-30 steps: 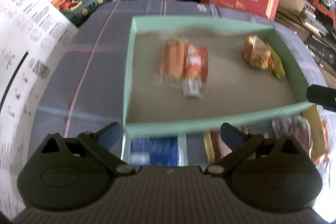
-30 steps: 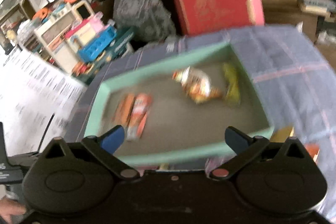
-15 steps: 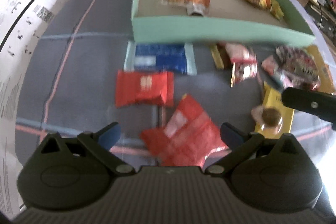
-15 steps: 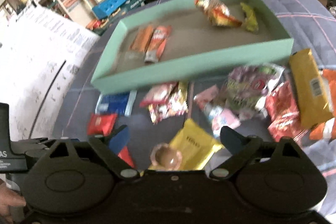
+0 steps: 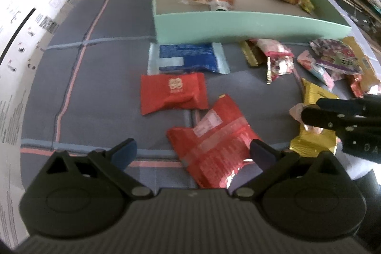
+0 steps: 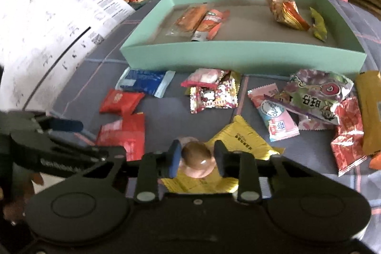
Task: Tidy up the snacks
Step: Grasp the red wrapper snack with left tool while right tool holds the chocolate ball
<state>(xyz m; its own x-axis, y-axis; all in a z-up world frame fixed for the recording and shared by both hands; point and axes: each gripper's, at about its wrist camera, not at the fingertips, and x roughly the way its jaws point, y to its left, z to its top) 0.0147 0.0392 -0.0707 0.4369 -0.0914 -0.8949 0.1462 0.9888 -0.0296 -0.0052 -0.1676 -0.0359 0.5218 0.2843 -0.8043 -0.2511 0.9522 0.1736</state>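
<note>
right tongs [image 6: 196,160] narrowed around our brown egg sweet [image 6: 195,157] atop the yellow packet [image 6: 240,138] | left tongs [image 5: 193,150] gaped wide over the red packet [image 5: 214,142] | green tray [image 6: 238,56] lay straight ahead, toward the desk's far edge

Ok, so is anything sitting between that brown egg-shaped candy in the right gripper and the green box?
Yes. The Hello Kitty packet and a pink-and-white packet lie on the cloth between the brown candy and the green box, whose near wall must also be cleared. Lifted over, nothing visible blocks it.
</note>
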